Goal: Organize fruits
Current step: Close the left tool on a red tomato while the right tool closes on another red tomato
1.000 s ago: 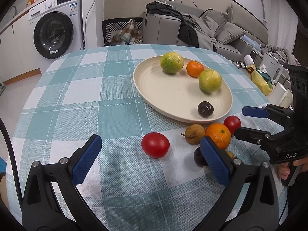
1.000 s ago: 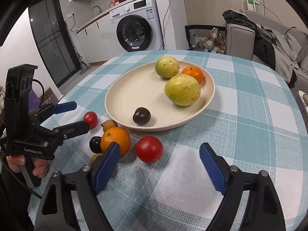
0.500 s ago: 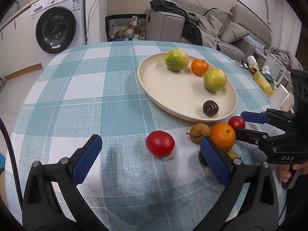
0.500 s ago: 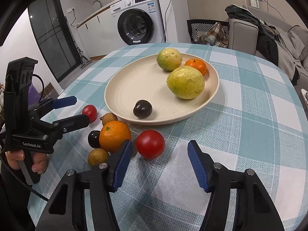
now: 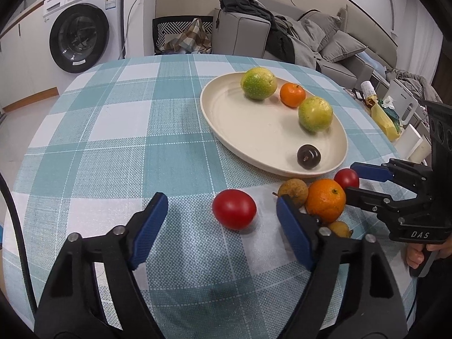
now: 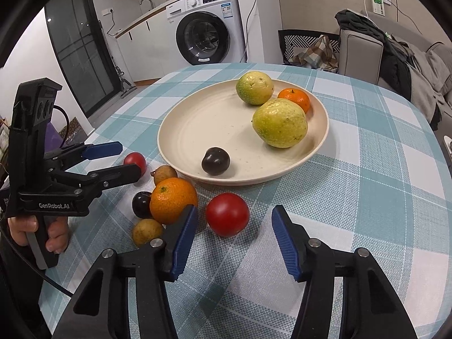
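A cream plate [image 5: 254, 141] [image 6: 197, 118] on the checked table holds two green-yellow guavas [image 6: 279, 123], a small mandarin [image 6: 294, 99] and a dark plum [image 6: 215, 160]. In front of the plate lie a red tomato [image 5: 234, 209] [image 6: 227, 214], an orange [image 5: 325, 200] [image 6: 173, 200], a small red tomato [image 6: 135, 161], a dark plum [image 6: 141, 204] and two brown fruits [image 6: 165, 173]. My left gripper [image 5: 221, 226] is open, its fingers either side of the red tomato, short of it. My right gripper [image 6: 234, 234] is open just before the same tomato.
The round table has a teal checked cloth [image 5: 118, 147]. A washing machine [image 6: 209, 36] stands behind, with a sofa [image 5: 296, 36] and a chair with cloth [image 5: 186, 36] beyond the far edge. Each gripper shows in the other's view [image 5: 395, 195] [image 6: 70, 178].
Both grippers have moved closer to the red tomato. The right gripper's jaws have narrowed, and the left's too. The fruits have not moved.
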`<control>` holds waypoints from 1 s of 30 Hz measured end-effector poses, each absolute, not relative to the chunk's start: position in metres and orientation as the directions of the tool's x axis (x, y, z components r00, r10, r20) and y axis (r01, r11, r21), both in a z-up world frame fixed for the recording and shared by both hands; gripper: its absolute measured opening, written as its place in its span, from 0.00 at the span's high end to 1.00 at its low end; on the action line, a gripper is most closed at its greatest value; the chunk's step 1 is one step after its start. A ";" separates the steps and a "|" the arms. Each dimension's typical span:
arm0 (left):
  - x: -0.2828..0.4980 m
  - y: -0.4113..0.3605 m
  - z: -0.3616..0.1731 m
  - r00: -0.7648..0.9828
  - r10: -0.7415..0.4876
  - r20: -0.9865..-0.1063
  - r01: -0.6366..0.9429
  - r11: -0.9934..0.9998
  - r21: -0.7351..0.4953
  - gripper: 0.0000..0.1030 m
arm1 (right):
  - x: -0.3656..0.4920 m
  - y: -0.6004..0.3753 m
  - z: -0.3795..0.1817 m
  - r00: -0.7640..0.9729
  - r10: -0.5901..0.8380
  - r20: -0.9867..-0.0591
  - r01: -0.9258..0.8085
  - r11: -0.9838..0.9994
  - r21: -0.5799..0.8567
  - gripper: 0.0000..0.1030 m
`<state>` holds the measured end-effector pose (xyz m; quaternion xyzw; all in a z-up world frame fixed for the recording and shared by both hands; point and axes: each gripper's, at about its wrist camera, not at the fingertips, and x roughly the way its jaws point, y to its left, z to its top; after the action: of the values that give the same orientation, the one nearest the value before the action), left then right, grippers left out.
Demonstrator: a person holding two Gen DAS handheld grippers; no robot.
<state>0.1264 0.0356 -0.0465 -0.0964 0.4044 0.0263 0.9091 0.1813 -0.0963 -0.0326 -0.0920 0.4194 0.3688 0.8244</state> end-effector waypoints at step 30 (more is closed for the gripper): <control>0.126 0.033 -0.049 0.662 -0.114 -0.741 -0.060 0.977 -0.204 0.73 | 0.178 -0.093 -0.034 0.363 0.524 -0.771 -0.702 0.697 0.143 0.69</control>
<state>0.1257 0.0326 -0.0486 -0.1059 0.4107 -0.0149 0.9055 0.1779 -0.0930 -0.0337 -0.1057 0.4225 0.3743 0.8187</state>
